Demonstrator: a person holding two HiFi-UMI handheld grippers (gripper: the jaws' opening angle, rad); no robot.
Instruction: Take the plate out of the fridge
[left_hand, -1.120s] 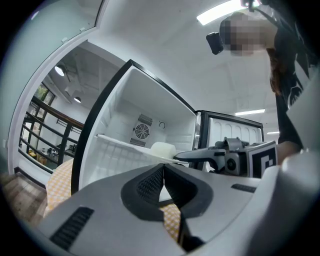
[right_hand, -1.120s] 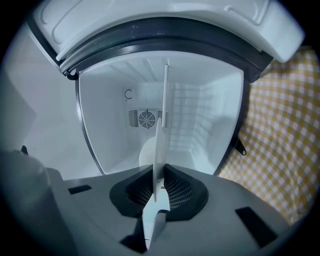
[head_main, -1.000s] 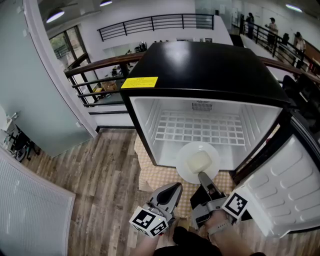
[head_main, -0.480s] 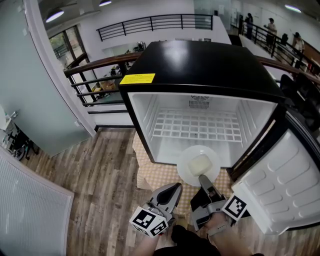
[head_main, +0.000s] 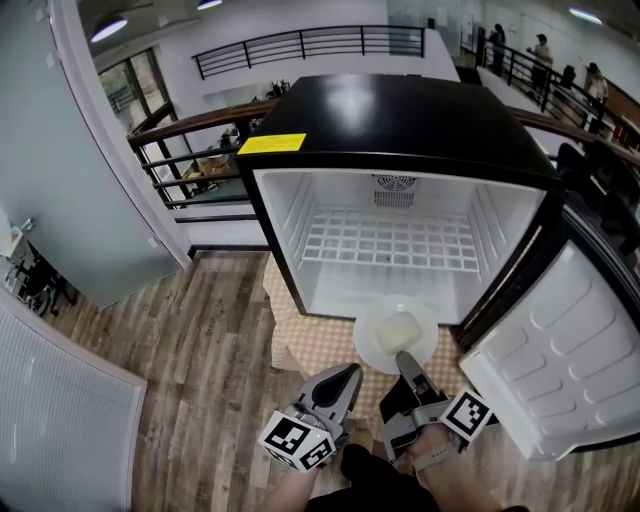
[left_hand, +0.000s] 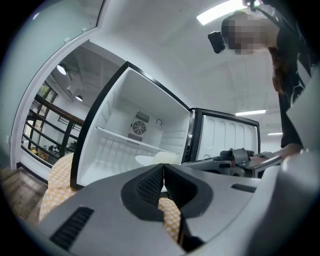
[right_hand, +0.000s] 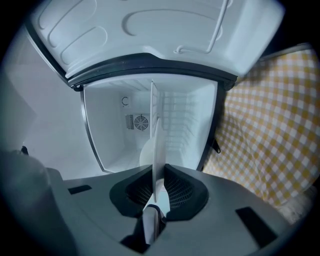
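Observation:
A white plate (head_main: 395, 335) with a pale lump of food on it hangs in front of the open black fridge (head_main: 400, 190), just outside its front edge. My right gripper (head_main: 403, 359) is shut on the plate's near rim. In the right gripper view the plate (right_hand: 156, 150) runs edge-on between the jaws. To the left of the plate, low in the head view, my left gripper (head_main: 348, 377) is shut with nothing in it. The left gripper view has that gripper (left_hand: 162, 176) pointing at the fridge, with the plate (left_hand: 150, 160) beyond it.
The fridge door (head_main: 555, 355) stands swung out at the right. A wire shelf (head_main: 390, 245) sits inside the white interior. A yellow checked cloth (head_main: 320, 350) lies under the fridge on a wooden floor (head_main: 200, 350). Railings (head_main: 200, 150) stand behind.
My right gripper has drawn the plate a little further out of the fridge, toward me. The left gripper has stayed in place.

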